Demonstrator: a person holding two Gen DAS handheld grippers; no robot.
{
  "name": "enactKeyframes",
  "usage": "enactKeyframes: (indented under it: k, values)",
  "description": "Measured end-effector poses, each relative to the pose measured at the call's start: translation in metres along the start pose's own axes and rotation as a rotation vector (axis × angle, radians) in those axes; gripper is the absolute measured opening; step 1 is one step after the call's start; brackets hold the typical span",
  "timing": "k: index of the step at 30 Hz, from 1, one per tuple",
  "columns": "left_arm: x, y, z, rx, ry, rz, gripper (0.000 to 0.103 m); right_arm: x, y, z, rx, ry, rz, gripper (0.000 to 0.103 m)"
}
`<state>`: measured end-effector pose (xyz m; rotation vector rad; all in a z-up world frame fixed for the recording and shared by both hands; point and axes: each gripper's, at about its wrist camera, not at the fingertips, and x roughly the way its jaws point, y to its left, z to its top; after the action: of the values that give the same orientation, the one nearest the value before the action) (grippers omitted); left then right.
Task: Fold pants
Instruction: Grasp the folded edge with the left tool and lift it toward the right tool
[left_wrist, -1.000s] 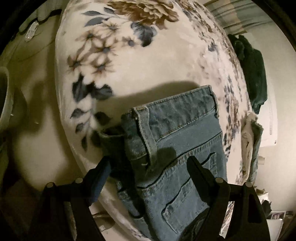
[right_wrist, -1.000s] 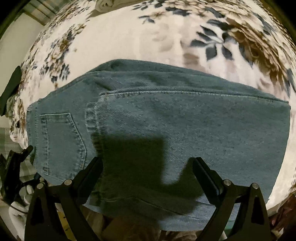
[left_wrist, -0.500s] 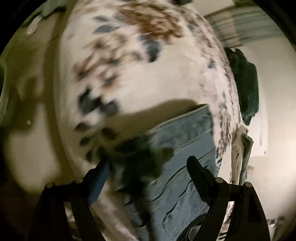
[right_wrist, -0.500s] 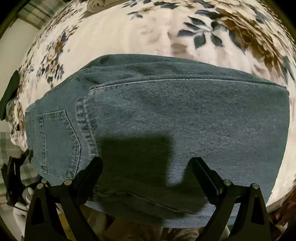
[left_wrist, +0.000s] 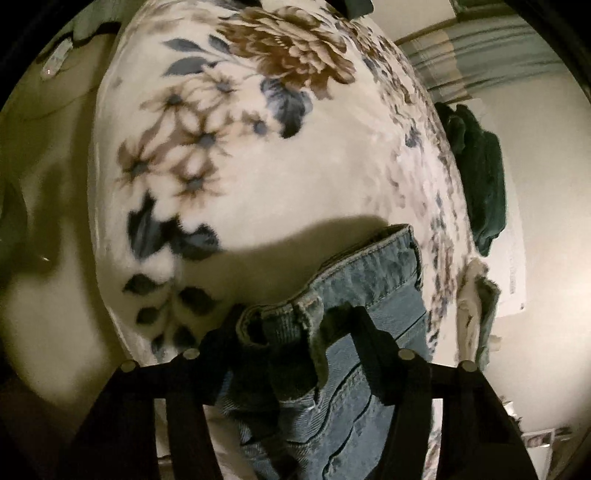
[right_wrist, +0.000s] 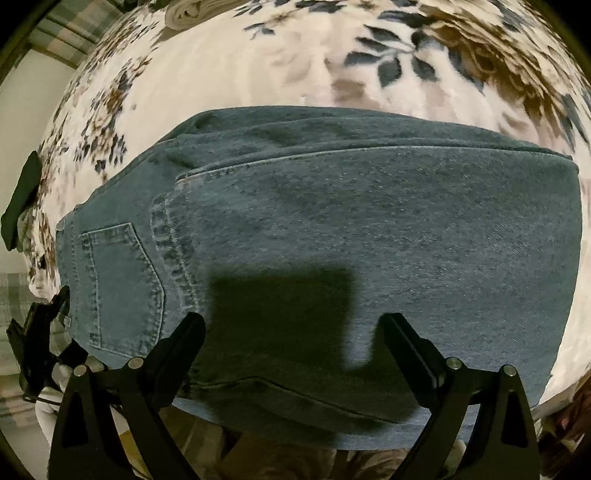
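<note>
Blue denim pants (right_wrist: 369, 240) lie folded on a floral blanket (right_wrist: 258, 66), back pocket at the left. In the left wrist view the waistband corner (left_wrist: 291, 325) sits between my left gripper's fingers (left_wrist: 291, 325), which have closed in on it and pinch the bunched denim. My right gripper (right_wrist: 291, 332) is open, its fingers wide apart just above the near edge of the folded legs, touching nothing. The left gripper also shows at the far left of the right wrist view (right_wrist: 37, 332).
The floral blanket (left_wrist: 258, 147) covers the bed. A dark green garment (left_wrist: 480, 177) and a pale folded cloth (left_wrist: 476, 317) lie along the bed's right edge. A rolled light cloth (right_wrist: 192, 11) lies at the far side. A wall stands beyond.
My left gripper has moved forward onto the waistband corner and its fingers have closed on it. The right gripper has moved slightly closer over the legs and stays open.
</note>
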<state>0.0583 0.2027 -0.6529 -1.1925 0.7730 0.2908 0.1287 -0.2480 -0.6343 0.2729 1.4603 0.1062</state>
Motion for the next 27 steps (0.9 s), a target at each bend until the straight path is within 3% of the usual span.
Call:
enactKeyframes:
  k: [7,8,9,10,15,17,18,22,27]
  values:
    - [-0.006,0.021,-0.004,-0.063,0.01,-0.109,0.062,-0.002,-0.004,0.0,0.009,0.005,0.032,0.099]
    - [-0.005,0.021,-0.004,-0.072,0.007,-0.116,0.065,-0.001,-0.004,0.0,0.011,0.007,0.04,0.099]
    - [-0.004,0.018,-0.004,-0.073,0.0,-0.127,0.075,-0.001,-0.004,-0.001,0.009,0.009,0.045,0.099]
    - [-0.002,0.014,-0.003,-0.064,-0.002,-0.124,0.084,0.0,-0.003,-0.001,0.007,0.008,0.047,0.099]
    - [0.005,-0.012,-0.004,0.042,0.003,-0.025,0.085,0.001,-0.001,-0.005,0.002,0.013,0.056,0.099]
    - [0.002,-0.014,-0.005,0.06,-0.008,-0.019,0.056,0.001,-0.001,-0.007,0.014,0.013,0.067,0.099]
    - [0.0,-0.013,-0.006,0.068,-0.005,-0.021,0.036,0.001,-0.002,-0.007,0.018,0.011,0.069,0.099]
    - [-0.014,-0.028,-0.012,0.137,-0.045,-0.012,0.029,-0.004,-0.006,-0.008,0.029,-0.016,0.073,0.099]
    - [-0.042,-0.081,-0.026,0.285,-0.102,-0.031,0.027,-0.008,-0.022,-0.011,0.054,-0.036,0.094,0.099]
